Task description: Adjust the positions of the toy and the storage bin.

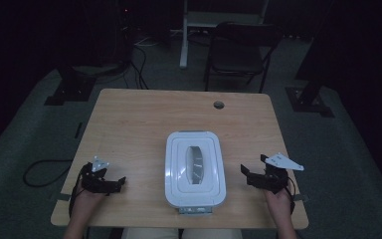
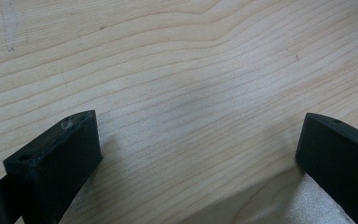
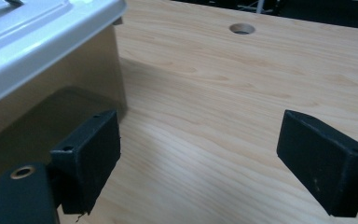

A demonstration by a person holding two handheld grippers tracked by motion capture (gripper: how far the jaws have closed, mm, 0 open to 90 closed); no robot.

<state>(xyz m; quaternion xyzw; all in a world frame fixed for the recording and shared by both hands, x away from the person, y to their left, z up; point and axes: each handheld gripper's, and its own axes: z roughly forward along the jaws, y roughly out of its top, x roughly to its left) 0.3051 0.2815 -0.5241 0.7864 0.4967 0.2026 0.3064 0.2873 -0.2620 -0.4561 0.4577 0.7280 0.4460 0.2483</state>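
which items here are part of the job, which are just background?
In play:
- white lidded box, centre of the table, lid on
- left gripper, open, on the table left of the box, apart from it
- right gripper, open, right of the box, apart from it

Background:
- wooden table with its cable hole
- black chair behind the table
- floor cables
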